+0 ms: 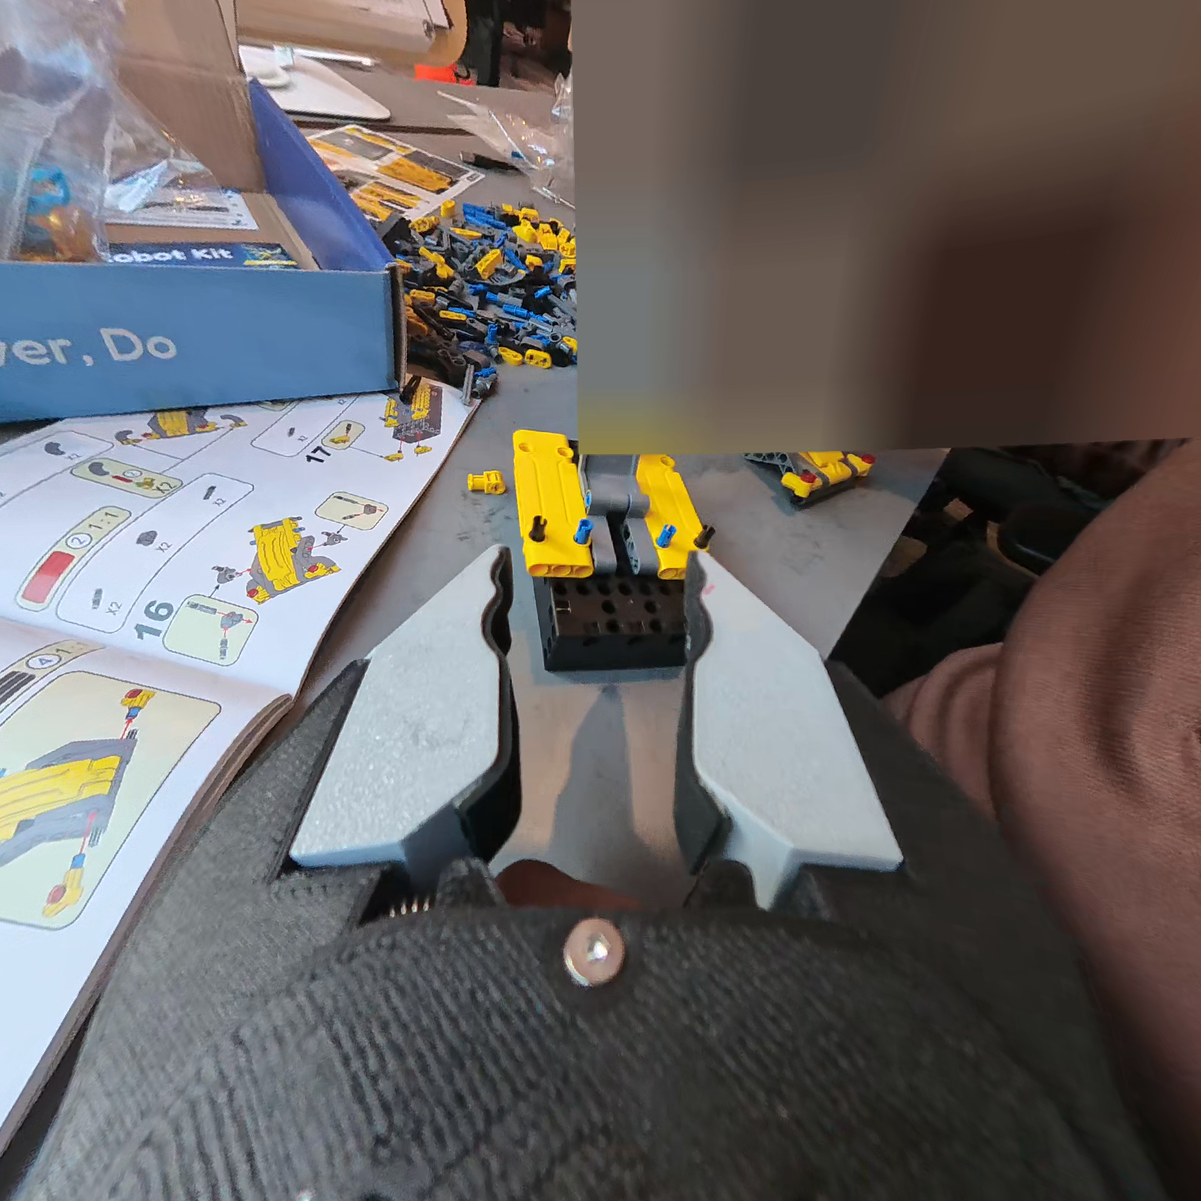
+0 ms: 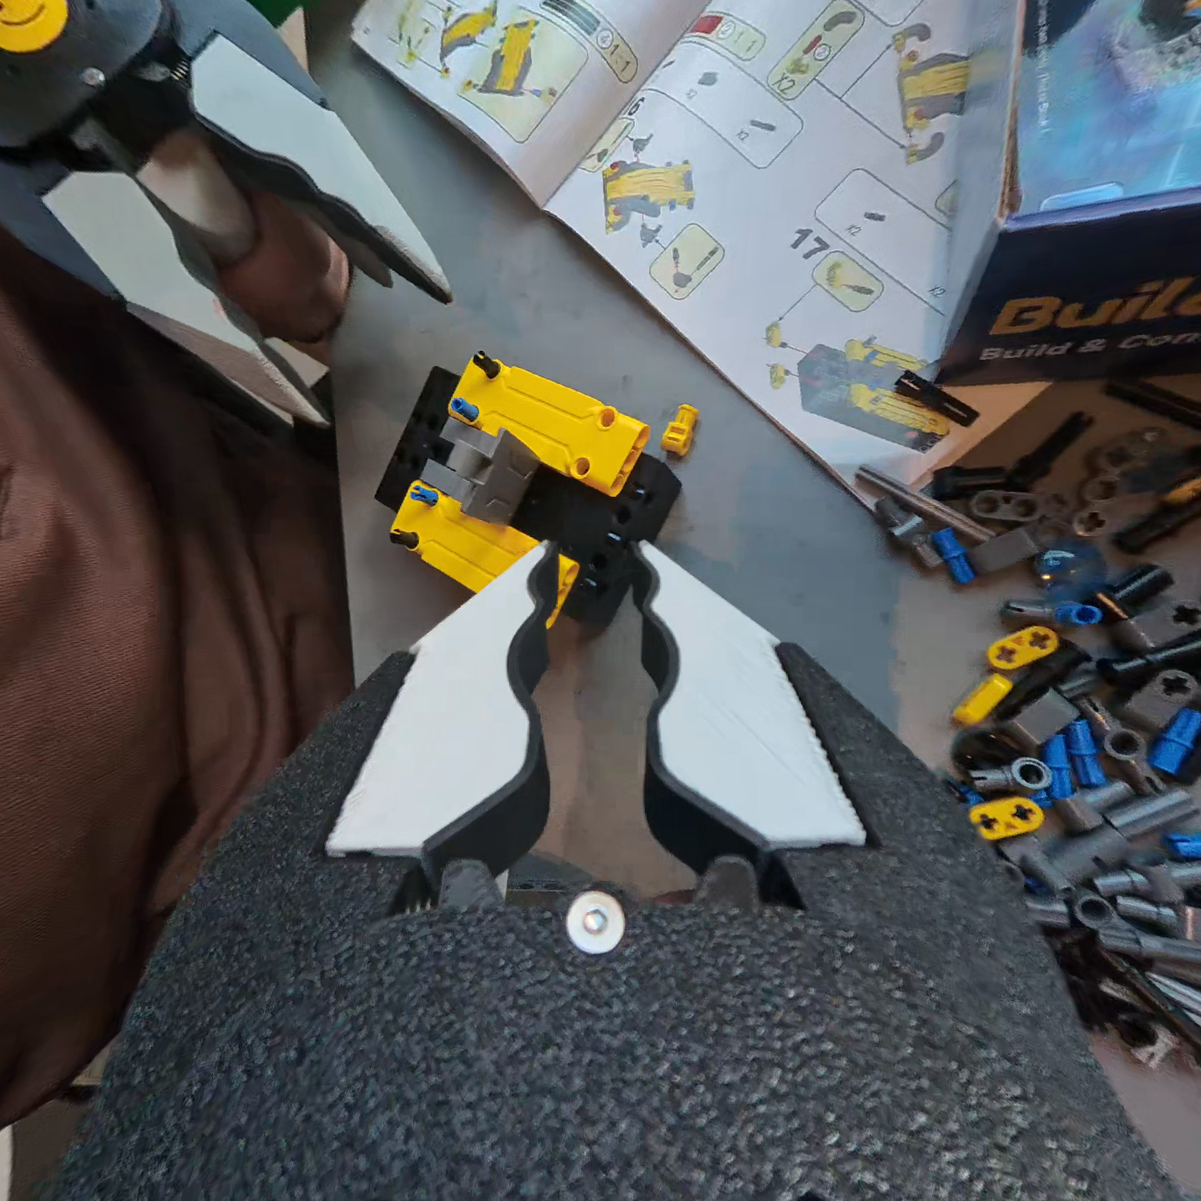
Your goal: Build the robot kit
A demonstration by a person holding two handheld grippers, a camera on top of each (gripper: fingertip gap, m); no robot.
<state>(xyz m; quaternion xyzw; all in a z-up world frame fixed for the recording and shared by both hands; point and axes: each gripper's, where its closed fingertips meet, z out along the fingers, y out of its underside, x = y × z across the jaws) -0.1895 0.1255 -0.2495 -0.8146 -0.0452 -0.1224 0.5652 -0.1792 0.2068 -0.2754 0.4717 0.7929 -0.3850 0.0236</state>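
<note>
**Layout, left wrist view, left to right**

1. At 9 o'clock: an open instruction booklet [image 1: 195, 585] lies flat. A blue cardboard box [image 1: 195, 338] stands behind it at 10 o'clock, with clear plastic bags [image 1: 52, 130] inside.
2. At 11 o'clock: a pile of loose parts [image 1: 494, 292] in yellow, blue, grey and black, unsorted.
3. Just left of centre: a single yellow connector [image 1: 486, 482], lying apart from everything.
4. Centre: the partly built model [image 1: 611, 617]. It consists of a black perforated block carrying two yellow panels, a grey piece between them, and blue and black pins standing out of the panels. It rests on the table.
5. At 2 o'clock: a smaller sub-assembly [image 1: 825, 474], separate and not joined to the model.
6. At 3 o'clock: a brown sleeve [image 1: 1105, 715].

**Grippers**

- Left gripper [image 1: 601, 572]: jaws spread wide. In the right wrist view its tips stop just short of the block, and nothing is held.
- Right gripper [image 2: 593, 552]: jaws stand a narrow gap apart, at the 6 o'clock corner of the model. The block corner fills that gap. Whether the pads press on it cannot be told.

**Surface and room**

The table [image 1: 780, 552] is dark grey, matte and scuffed. More papers and bags lie farther back at 12 o'clock
</note>
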